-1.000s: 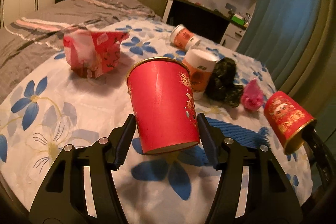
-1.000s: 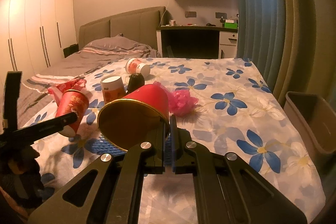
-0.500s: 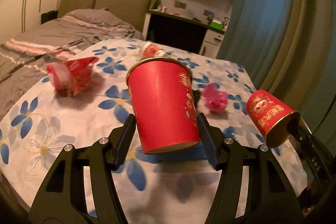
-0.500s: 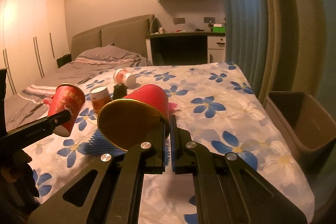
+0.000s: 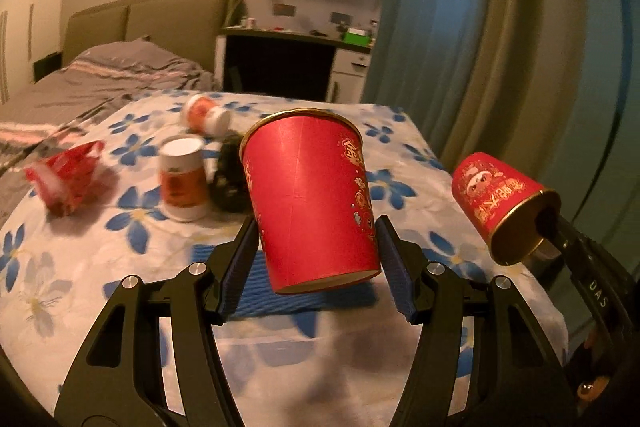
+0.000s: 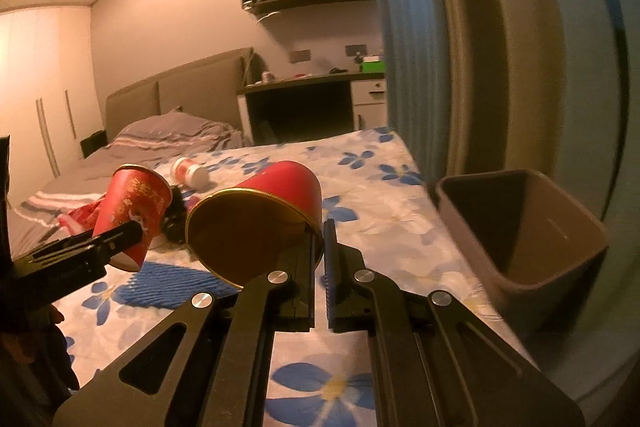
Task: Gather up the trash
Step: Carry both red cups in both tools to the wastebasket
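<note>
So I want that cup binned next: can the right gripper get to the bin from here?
Probably yes. The right gripper, shut on the red cup, has the open bin just to its right past the bed edge, nothing between.

Only thing I can actually read is "DAS" in pale letters on the black gripper body (image 5: 596,295) at the right edge of the left camera's view, while the gold characters on both red paper cups (image 5: 310,199) (image 5: 498,203) are too small and blurry to read.
</note>
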The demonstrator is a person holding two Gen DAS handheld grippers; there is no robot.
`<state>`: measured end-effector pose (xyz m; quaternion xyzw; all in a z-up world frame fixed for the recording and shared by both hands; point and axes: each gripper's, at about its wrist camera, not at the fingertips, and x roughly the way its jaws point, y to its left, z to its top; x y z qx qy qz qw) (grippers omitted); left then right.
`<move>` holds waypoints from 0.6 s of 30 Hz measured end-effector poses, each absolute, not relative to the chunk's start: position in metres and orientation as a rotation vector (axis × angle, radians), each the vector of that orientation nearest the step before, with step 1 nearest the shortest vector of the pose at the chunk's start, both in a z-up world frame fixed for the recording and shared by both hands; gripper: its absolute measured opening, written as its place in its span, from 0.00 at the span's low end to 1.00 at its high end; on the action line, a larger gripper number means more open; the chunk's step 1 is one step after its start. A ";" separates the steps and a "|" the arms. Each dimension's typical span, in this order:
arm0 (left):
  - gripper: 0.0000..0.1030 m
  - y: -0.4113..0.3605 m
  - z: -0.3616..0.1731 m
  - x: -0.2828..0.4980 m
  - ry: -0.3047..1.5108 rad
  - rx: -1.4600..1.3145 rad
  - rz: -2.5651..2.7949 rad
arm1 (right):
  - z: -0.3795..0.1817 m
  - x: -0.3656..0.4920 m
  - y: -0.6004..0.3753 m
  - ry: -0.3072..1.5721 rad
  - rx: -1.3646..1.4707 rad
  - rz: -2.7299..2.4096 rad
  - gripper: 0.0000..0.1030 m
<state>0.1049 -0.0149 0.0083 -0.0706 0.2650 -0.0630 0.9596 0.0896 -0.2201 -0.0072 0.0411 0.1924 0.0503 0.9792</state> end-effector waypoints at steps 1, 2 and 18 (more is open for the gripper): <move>0.57 -0.020 0.009 0.106 0.536 -0.136 -0.138 | -0.007 0.089 -0.226 0.384 0.086 0.091 0.05; 0.57 -0.026 0.009 0.107 0.535 -0.129 -0.149 | -0.006 0.088 -0.232 0.380 0.091 0.078 0.05; 0.57 -0.133 0.013 0.135 0.526 -0.027 -0.341 | -0.006 0.078 -0.315 0.334 0.154 -0.102 0.05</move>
